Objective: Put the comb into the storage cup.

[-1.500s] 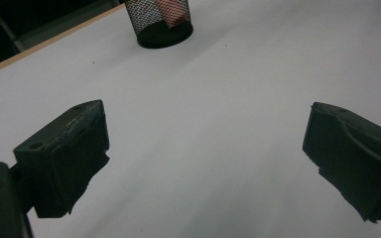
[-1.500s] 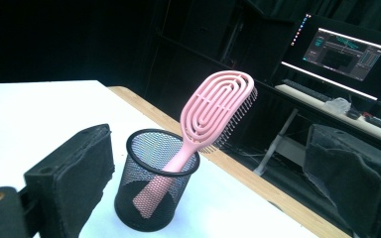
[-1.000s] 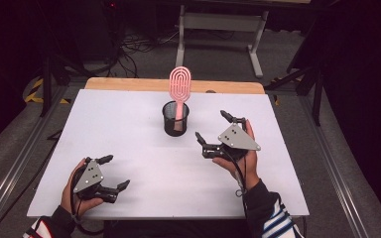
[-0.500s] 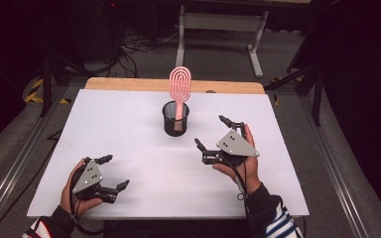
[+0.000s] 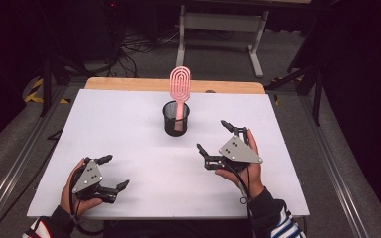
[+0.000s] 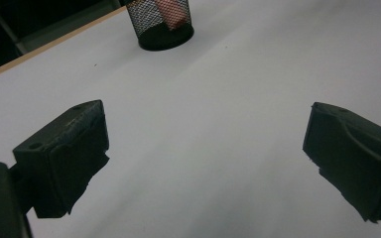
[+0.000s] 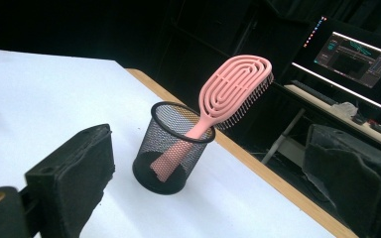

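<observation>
One black mesh cup (image 5: 176, 119) stands on the white table (image 5: 129, 124), toward its far edge. One pink hairbrush (image 5: 180, 89) stands in the cup, handle down and head leaning over the rim. Two grippers are held over the table, both empty. The right gripper (image 5: 217, 140) is near the cup, on its near right, jaws spread wide. The left gripper (image 5: 113, 172) is well apart from the cup, on its near left, jaws also wide.

A lit monitor (image 7: 357, 52) glows beyond the white table (image 5: 119, 134), metal desk frame (image 5: 218, 22) behind.
</observation>
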`<state>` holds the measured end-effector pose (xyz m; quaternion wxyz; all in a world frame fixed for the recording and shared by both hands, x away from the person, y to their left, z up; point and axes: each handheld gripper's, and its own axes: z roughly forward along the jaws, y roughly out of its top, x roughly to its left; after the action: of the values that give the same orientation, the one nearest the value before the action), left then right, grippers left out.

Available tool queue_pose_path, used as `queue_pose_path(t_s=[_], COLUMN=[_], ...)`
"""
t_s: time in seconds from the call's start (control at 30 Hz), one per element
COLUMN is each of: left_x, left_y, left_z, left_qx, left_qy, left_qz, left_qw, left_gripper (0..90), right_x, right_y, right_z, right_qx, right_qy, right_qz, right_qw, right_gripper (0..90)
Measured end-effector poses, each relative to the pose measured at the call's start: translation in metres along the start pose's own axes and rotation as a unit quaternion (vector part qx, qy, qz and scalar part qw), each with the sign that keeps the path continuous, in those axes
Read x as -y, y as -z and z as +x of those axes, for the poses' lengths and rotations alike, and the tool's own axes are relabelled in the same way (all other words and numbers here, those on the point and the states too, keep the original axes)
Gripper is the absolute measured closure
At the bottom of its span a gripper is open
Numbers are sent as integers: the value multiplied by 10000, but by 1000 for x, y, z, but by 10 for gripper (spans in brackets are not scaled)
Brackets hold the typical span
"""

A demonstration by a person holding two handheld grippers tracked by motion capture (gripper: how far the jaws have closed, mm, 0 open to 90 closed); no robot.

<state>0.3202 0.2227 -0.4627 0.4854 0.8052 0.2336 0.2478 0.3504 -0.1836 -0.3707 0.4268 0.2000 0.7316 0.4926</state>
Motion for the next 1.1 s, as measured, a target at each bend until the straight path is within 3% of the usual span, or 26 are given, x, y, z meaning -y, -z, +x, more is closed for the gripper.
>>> queue_pose_path(t_s=[0.8, 1.1], left_x=[1, 1], left_y=[-1, 0], left_z=[0, 0], left_qx=[32, 42], left_qy=[19, 7], left_qz=[19, 26], left_qw=[10000, 10000], left_gripper=[50, 49], right_x=[18, 29], right_y=[22, 31], right_z=[3, -1], right_qx=[82, -42], right_qy=[117, 48], right_qz=[-2, 32], right_qw=[9999, 10000], right_gripper=[63, 54])
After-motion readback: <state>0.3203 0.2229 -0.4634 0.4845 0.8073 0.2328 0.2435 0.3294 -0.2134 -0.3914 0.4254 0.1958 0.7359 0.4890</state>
